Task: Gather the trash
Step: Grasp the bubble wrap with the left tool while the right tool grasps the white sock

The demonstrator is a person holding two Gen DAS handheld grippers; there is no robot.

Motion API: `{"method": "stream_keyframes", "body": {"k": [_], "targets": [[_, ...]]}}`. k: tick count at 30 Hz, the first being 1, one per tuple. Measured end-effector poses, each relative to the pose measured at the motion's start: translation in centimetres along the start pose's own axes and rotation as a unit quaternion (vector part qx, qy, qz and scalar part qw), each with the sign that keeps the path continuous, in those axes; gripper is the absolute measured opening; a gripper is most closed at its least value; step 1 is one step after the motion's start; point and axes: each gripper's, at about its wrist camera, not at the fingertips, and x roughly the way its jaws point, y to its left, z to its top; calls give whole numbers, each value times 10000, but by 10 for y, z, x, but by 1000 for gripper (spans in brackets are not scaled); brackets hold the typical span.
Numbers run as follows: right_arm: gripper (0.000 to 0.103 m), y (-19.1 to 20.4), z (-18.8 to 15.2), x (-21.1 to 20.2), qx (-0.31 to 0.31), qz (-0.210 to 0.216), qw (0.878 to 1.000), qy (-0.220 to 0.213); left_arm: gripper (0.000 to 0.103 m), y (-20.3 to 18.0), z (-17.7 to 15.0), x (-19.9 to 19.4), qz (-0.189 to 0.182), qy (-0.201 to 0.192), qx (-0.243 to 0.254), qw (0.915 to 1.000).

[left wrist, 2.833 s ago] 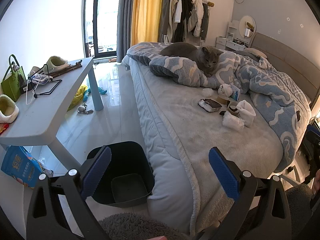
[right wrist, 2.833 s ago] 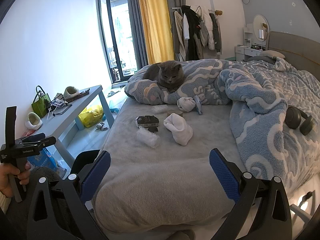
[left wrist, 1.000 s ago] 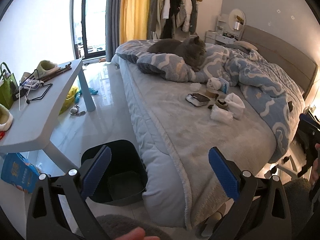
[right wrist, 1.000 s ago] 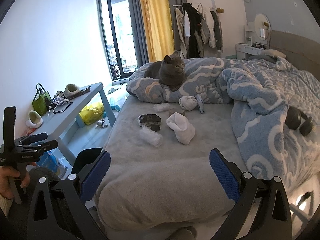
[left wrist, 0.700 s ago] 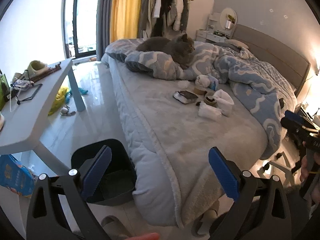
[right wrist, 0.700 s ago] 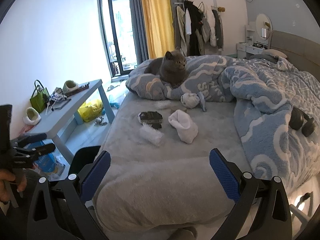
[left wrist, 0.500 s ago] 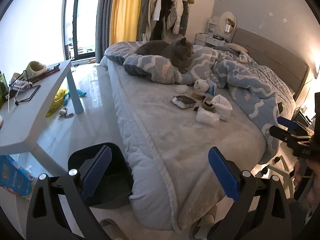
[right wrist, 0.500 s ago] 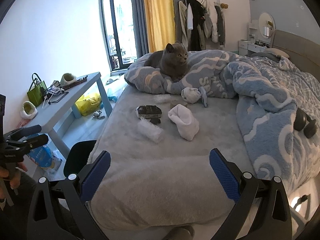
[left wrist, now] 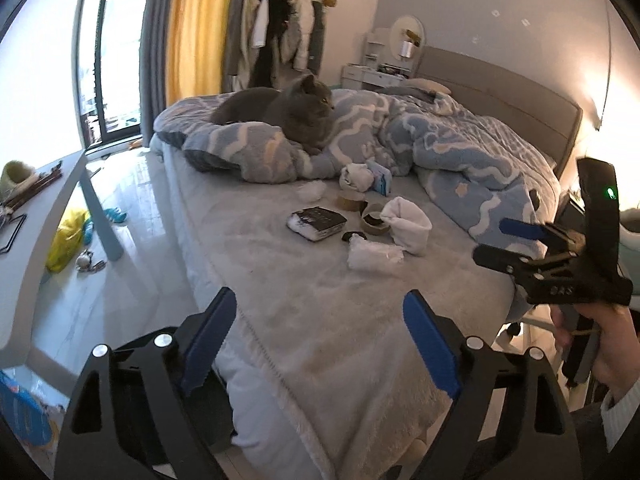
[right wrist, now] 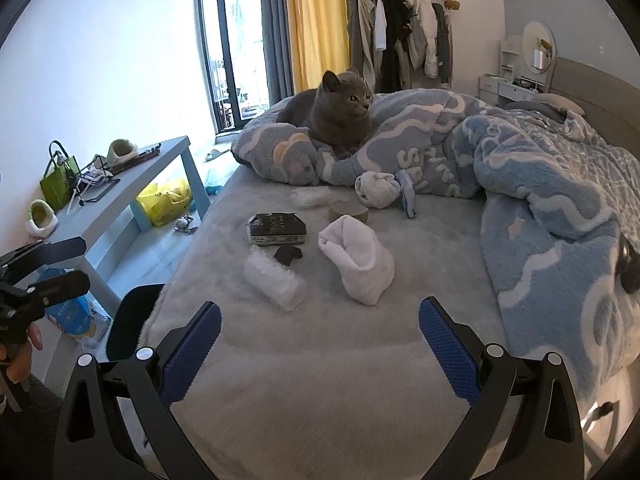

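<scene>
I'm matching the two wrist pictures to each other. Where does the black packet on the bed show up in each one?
Left wrist: black packet sits at centre, left of the tape roll.
Right wrist: black packet sits left of centre, behind the crumpled plastic.
Shared landmark: the grey cat on the blue duvet.

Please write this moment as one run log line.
phase: approach | left gripper: jaws open, just closing a little, nothing between | right gripper: jaws open, nothing between | crumpled plastic wrap: on bed

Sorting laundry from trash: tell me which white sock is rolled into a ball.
The sock against the blue duvet, near the cat. The nearer one lies loosely folded.
</scene>
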Motion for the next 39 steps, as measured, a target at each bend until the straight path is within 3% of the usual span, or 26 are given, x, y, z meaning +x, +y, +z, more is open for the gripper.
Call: {"method": "stream_keyframes", "body": {"k": [14, 28, 36, 39], "targets": [[98, -36, 24, 66, 248, 117, 9991, 311, 80, -15, 19, 73, -659, 466, 277, 9964], [85, -50, 28, 104, 312, 586, 9954, 697, 81, -41, 16, 140, -811, 869, 411, 9921], [81, -52, 33, 123, 206, 535, 9940, 929, 80, -43, 23, 160, -924, 934, 245, 9910], [81, -51, 33, 129, 134, 543, 9936, 985, 75, -45, 25, 166, -940, 967, 237, 9906]]}}
